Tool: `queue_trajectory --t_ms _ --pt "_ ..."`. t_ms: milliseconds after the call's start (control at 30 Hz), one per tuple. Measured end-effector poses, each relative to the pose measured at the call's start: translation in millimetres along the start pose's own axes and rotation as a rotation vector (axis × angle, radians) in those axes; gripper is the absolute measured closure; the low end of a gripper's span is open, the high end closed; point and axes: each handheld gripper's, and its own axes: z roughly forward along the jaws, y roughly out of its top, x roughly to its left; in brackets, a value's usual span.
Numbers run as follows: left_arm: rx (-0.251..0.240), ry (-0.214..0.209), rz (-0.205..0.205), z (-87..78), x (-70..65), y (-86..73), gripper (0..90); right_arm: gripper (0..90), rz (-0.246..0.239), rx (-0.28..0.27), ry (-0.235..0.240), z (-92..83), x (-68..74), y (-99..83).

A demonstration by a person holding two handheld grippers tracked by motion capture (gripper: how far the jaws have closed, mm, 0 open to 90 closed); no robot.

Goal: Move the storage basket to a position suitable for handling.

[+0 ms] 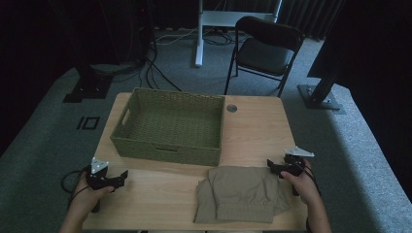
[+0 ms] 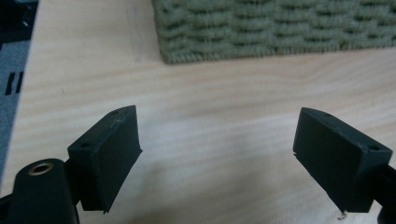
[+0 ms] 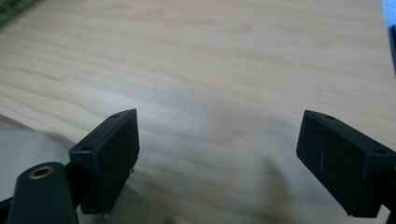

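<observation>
You have two grippers in hand, the left gripper (image 1: 109, 180) and the right gripper (image 1: 285, 167), each with two black jaws spread apart. On your one desk (image 1: 252, 131) sit one woven basket (image 1: 170, 126) and one folded pair of khaki shorts (image 1: 238, 194). Beyond the desk stands one black chair (image 1: 265, 48).

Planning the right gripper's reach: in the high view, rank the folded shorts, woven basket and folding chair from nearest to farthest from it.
From the right gripper:
1. Folded khaki shorts, just beside it at the table's near edge.
2. Woven basket, mid-table toward the left.
3. Folding chair, on the floor beyond the table.
</observation>
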Motion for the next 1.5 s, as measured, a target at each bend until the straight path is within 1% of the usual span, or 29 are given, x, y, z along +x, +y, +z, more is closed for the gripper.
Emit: queue_trajectory --t_ms 100,133,167,200,267,300,433,467,500,533,567,600,667,733,767,867,900,1000,1067,1133,1200,1233,1267,1300,1333,1367,1433,1467,1500 --pt "-0.006 -0.004 0.014 -0.1 1.0 6.7 15.5 12.5 0.007 -0.025 0.019 -1.6 8.4 9.6" --pt "-0.006 -0.004 0.014 -0.1 1.0 6.7 15.5 12.5 0.008 -0.034 0.028 -2.1 11.3 12.7" --pt "-0.011 -0.008 0.014 -0.7 1.1 11.8 15.5 12.5 0.006 -0.04 0.036 -2.5 14.4 15.6" --pt "-0.011 -0.008 0.014 -0.7 1.1 11.8 15.5 12.5 0.004 -0.044 0.043 -2.9 17.6 18.3" --pt "-0.031 -0.01 0.017 -2.5 1.9 19.8 15.5 12.5 0.005 -0.056 0.058 -3.2 23.6 23.2" --pt "-0.036 -0.013 0.014 -3.2 2.2 22.4 15.5 12.5 0.005 -0.059 0.063 -3.6 26.4 25.4" --pt "-0.052 -0.019 0.028 -7.0 3.1 32.6 15.5 12.5 0.008 -0.084 0.094 -6.0 38.4 33.0" --pt "-0.052 -0.019 0.028 -7.0 3.1 32.6 15.5 12.5 0.006 -0.089 0.1 -6.6 41.5 34.9" --pt "-0.06 -0.019 0.034 -9.6 3.9 38.2 15.5 12.5 0.003 -0.094 0.106 -7.1 44.7 36.9" --pt "-0.06 -0.019 0.034 -9.6 3.9 38.2 15.5 12.5 0.003 -0.094 0.106 -7.1 44.7 36.9" --pt "-0.076 -0.016 0.034 -12.2 4.8 43.6 15.5 12.5 -0.012 -0.1 0.112 -7.9 50.8 41.0" --pt "-0.076 -0.016 0.034 -12.2 4.8 43.6 15.5 12.5 -0.012 -0.1 0.112 -7.9 50.8 41.0" --pt "-0.085 -0.013 0.041 -15.4 6.0 49.0 15.5 12.6 -0.03 -0.109 0.127 -9.8 59.3 47.3" --pt "-0.086 -0.015 0.043 -16.2 6.6 50.5 15.5 12.6 -0.038 -0.114 0.126 -10.7 61.7 49.4" --pt "-0.091 -0.013 0.042 -18.2 8.5 54.0 15.4 12.6 -0.046 -0.122 0.134 -12.5 66.0 53.4" --pt "-0.104 -0.004 0.038 -20.4 10.7 58.7 15.5 12.6 -0.061 -0.131 0.139 -13.5 71.8 58.6" --pt "-0.124 -0.006 0.026 -22.6 12.5 64.2 15.5 12.6 -0.068 -0.132 0.141 -13.6 74.1 60.5" --pt "-0.152 -0.027 0.001 -24.7 14.5 72.4 15.5 12.7 -0.064 -0.14 0.162 -13.4 80.0 64.1" --pt "-0.156 -0.028 0.001 -25.2 15.1 74.9 15.5 12.6 -0.077 -0.139 0.169 -12.7 84.7 66.3" --pt "-0.167 -0.019 -0.001 -25.7 16.8 82.1 15.5 12.6 -0.087 -0.139 0.174 -12.1 89.6 68.8" --pt "-0.165 -0.018 0.005 -25.7 17.5 84.6 15.5 12.7 -0.095 -0.144 0.18 -11.7 94.0 71.9" --pt "-0.177 -0.007 0.011 -26.1 18.2 89.8 15.5 12.7 -0.097 -0.146 0.182 -11.6 96.2 73.5" --pt "-0.177 -0.007 0.011 -26.1 18.2 89.8 15.5 12.7 -0.1 -0.148 0.184 -11.6 98.2 75.3" --pt "-0.182 -0.006 0.017 -26.8 18.9 95.6 15.5 13.1 -0.098 -0.153 0.187 -11.6 100.1 77.2" --pt "-0.182 -0.006 0.017 -26.8 18.9 95.6 15.5 13.1 -0.102 -0.159 0.19 -11.5 102.0 79.1" --pt "-0.185 -0.003 0.029 -26.6 19.6 101.3 15.5 13.0 -0.106 -0.16 0.19 -11.7 104.1 81.0" --pt "-0.2 0.005 0.035 -24.7 20.5 106.5 15.5 13.1 -0.106 -0.166 0.198 -11.6 108.3 84.9" --pt "-0.2 0.005 0.035 -24.7 20.5 106.5 15.7 13.2 -0.11 -0.168 0.2 -11.4 110.7 86.9" --pt "-0.198 0.006 0.047 -22.0 21.1 111.2 15.7 13.2 -0.11 -0.169 0.2 -11.2 113.4 88.9"
